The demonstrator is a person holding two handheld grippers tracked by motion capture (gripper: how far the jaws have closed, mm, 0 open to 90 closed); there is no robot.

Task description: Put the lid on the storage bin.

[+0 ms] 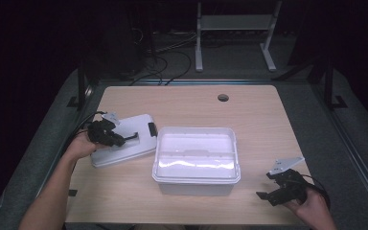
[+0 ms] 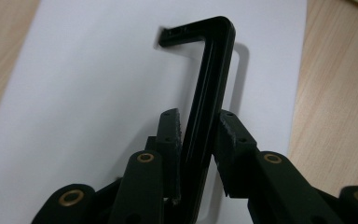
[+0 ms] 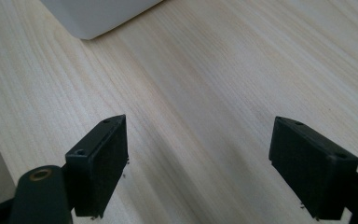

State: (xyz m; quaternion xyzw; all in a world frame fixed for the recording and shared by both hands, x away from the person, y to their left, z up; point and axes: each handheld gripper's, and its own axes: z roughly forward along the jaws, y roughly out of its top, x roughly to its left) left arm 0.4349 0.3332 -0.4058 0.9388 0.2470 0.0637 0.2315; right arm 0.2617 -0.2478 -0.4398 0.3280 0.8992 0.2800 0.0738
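White lid (image 1: 124,141) lies left of the box (image 1: 196,160), its black handle (image 2: 205,107) between the left gripper's (image 1: 109,135) jaws.
Jaws nearly pinch the handle; right gripper (image 1: 280,189) gapes, empty. Lid likely light, stiff, slick: grip handle mid-span.

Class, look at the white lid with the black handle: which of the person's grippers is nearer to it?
Left. The left gripper has its jaws around the black handle of the white lid. The right gripper hovers over bare table beyond the white box, jaws open.
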